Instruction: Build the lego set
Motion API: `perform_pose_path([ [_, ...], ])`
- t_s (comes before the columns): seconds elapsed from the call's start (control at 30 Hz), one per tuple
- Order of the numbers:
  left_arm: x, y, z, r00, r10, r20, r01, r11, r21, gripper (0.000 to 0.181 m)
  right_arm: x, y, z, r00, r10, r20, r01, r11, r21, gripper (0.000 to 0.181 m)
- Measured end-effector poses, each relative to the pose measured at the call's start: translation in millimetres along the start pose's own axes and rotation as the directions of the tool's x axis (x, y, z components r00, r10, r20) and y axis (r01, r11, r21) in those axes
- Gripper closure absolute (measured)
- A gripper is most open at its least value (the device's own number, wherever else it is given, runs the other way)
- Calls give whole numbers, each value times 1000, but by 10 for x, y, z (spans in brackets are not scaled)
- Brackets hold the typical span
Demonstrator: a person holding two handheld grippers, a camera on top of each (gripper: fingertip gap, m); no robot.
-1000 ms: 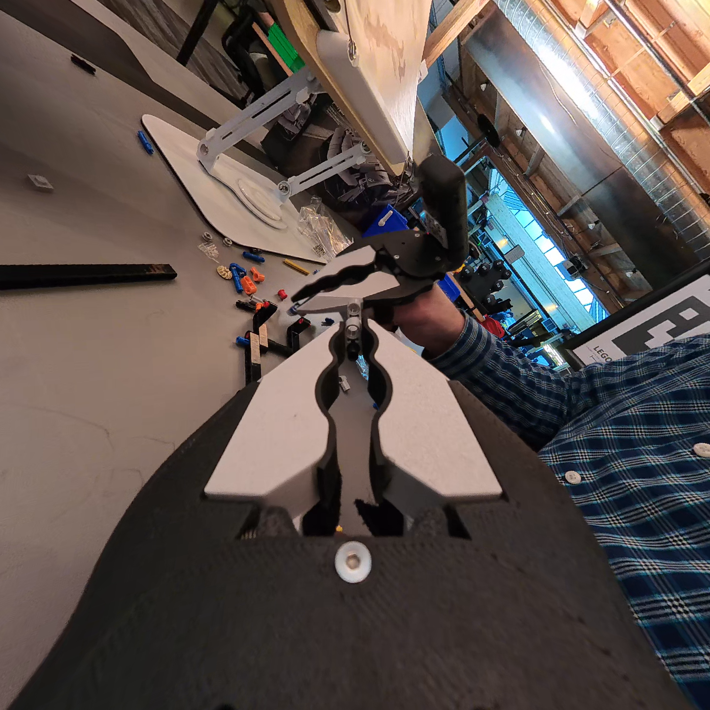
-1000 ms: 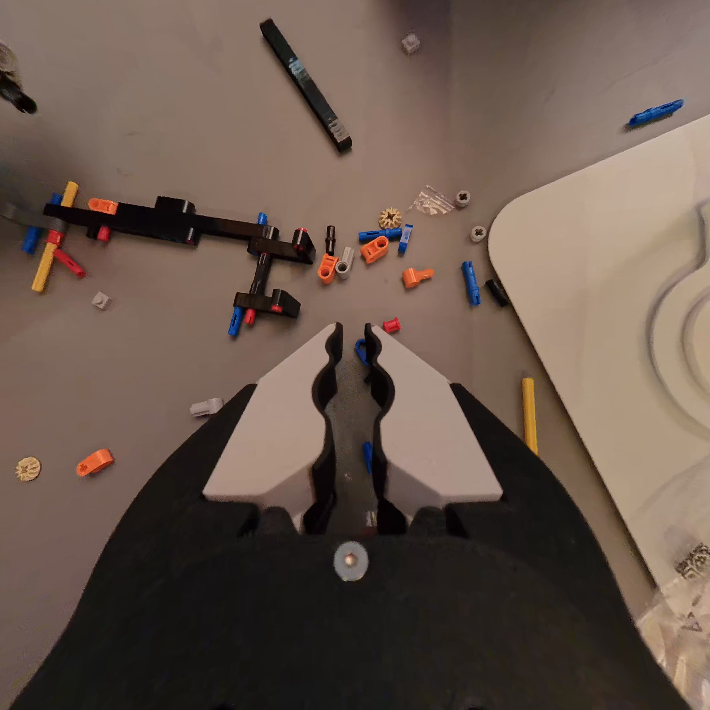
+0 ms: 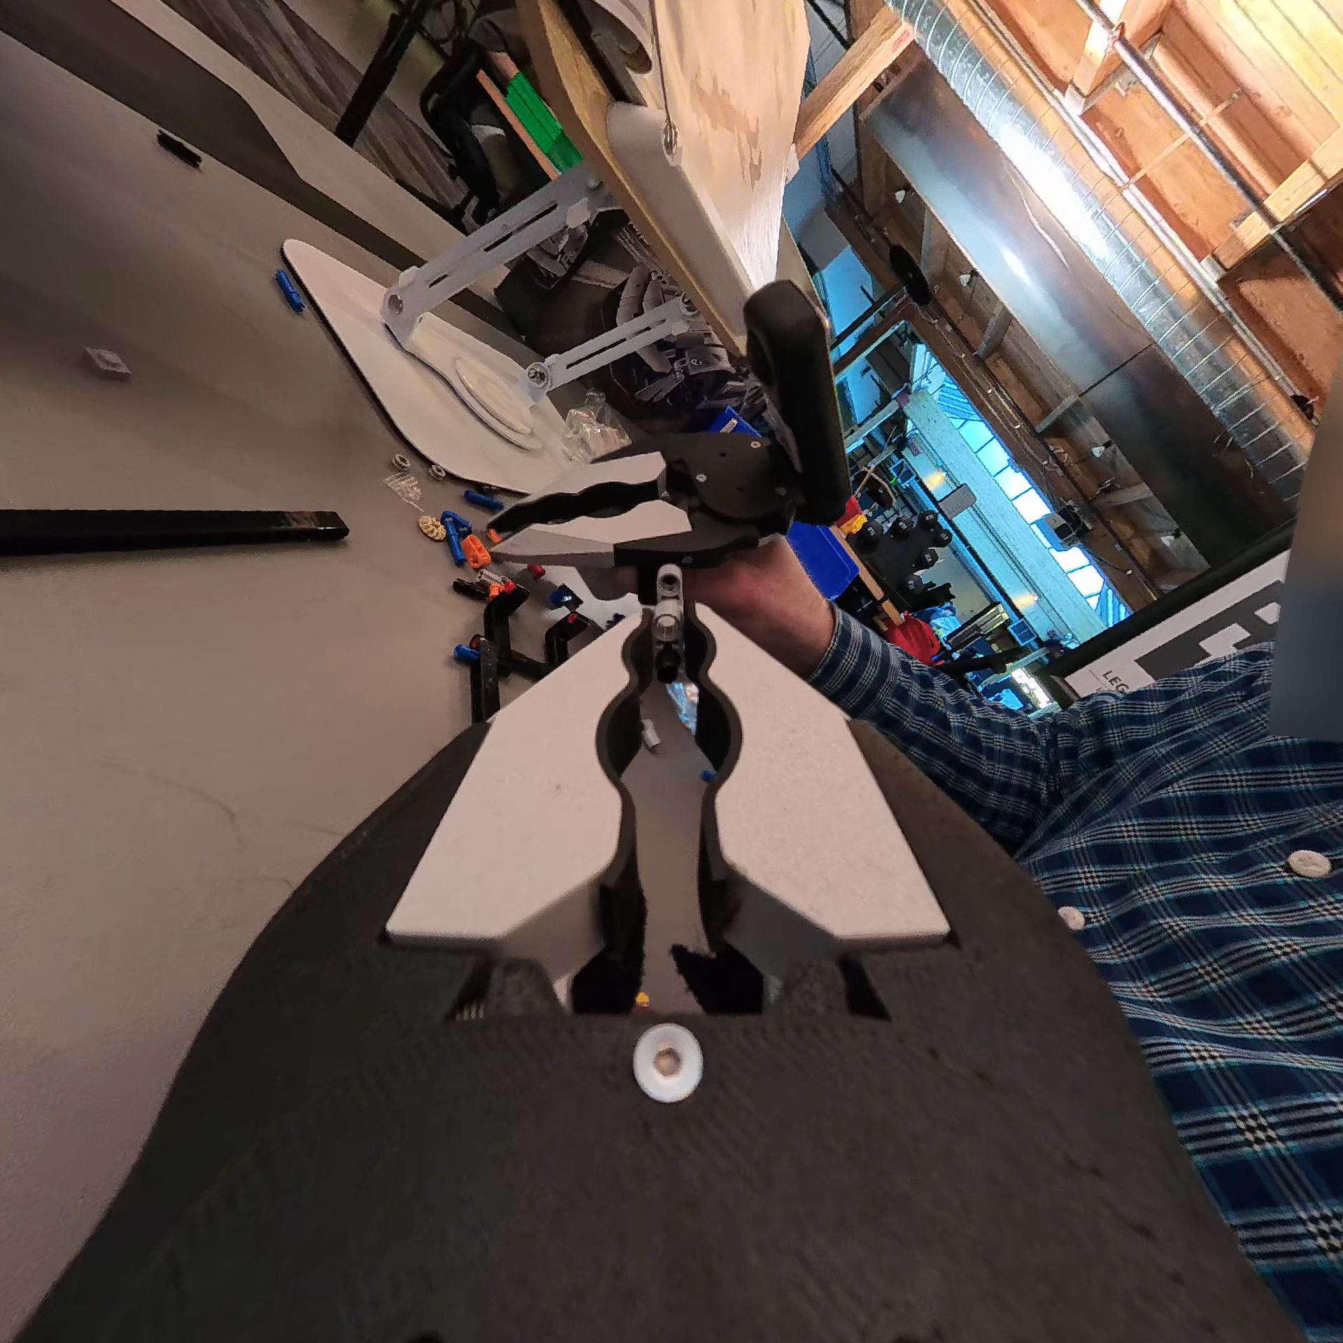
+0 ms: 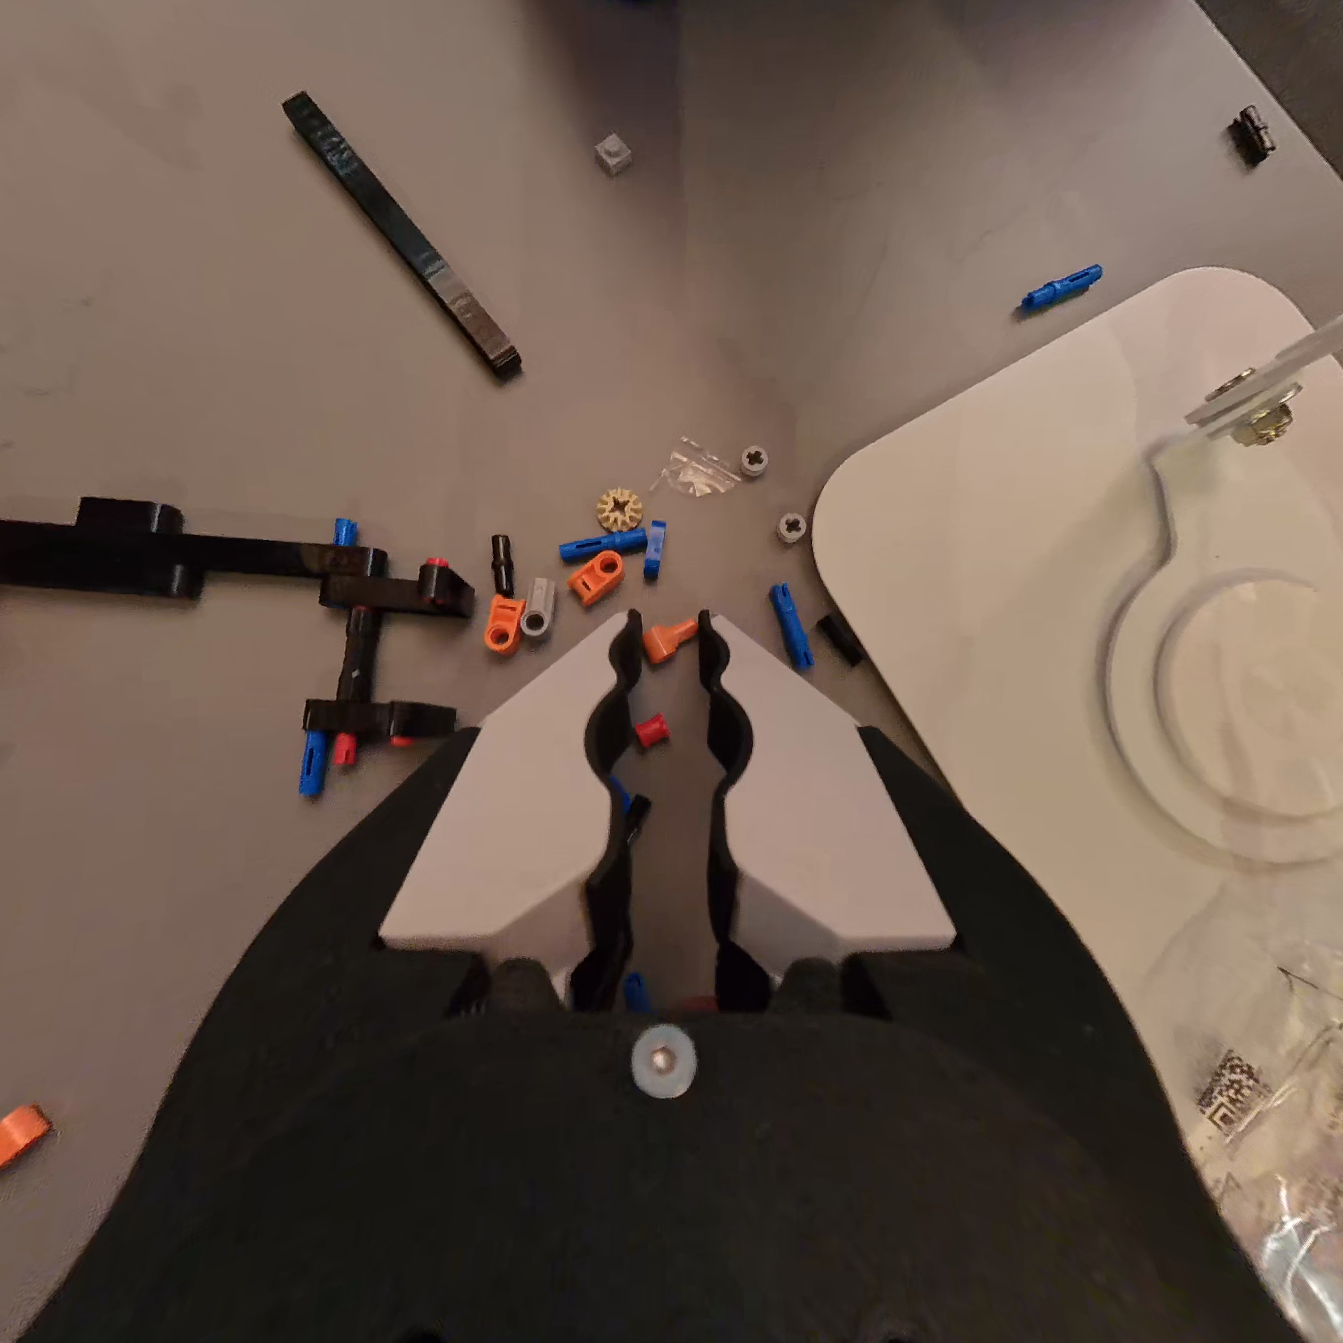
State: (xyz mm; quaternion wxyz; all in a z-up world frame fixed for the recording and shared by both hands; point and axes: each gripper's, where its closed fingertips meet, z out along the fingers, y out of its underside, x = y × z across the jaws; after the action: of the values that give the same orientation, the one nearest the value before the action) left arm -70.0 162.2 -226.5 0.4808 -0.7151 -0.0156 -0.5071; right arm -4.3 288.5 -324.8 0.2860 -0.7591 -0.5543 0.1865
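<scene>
My left gripper (image 3: 667,628) is shut on a small grey connector with a black pin (image 3: 667,592) and holds it above the table. My right gripper (image 4: 667,619) is open, low over the loose pieces, with an orange pin piece (image 4: 667,641) lying between its fingertips and a red bush (image 4: 651,730) under its jaws. It also shows in the left wrist view (image 3: 501,539), held by a hand. A black partly built assembly (image 4: 349,574) with blue and red pins lies to the left. It shows in the left wrist view (image 3: 494,654) too.
Orange, grey, blue and black small parts and a tan gear (image 4: 619,509) are scattered ahead. A long black beam (image 4: 400,232) lies far left. A white stand base (image 4: 1017,581) fills the right, with a plastic bag (image 4: 1272,1090) near it. A person's plaid sleeve (image 3: 1090,836) is at right. The grippers' ends are close to 20 cm from one another.
My right gripper has moved forward over the pile and opened wider; the orange pin piece now lies between its tips. The left gripper still holds the grey connector.
</scene>
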Motion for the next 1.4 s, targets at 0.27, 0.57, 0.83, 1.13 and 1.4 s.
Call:
perform_pose_path([
  [0.27,79,-19,3,998,2,-56,-1,1000,6,176,-189,64,-415,996,-51,75,46,996,70,168],
  [0.57,-25,108,-46,999,38,14,-36,994,-107,176,-1415,311,-541,835,-397,381,381,917,121,168],
  [0.83,15,158,-53,997,76,26,-71,986,-149,176,-1484,400,-478,815,-456,358,446,888,115,159],
  [1.13,32,154,-63,997,70,15,-67,987,-147,176,-1470,476,-464,959,-181,216,177,983,39,163],
  [1.4,36,176,-61,997,70,10,-68,986,-154,176,-1435,458,-471,963,-189,192,181,982,59,176],
])
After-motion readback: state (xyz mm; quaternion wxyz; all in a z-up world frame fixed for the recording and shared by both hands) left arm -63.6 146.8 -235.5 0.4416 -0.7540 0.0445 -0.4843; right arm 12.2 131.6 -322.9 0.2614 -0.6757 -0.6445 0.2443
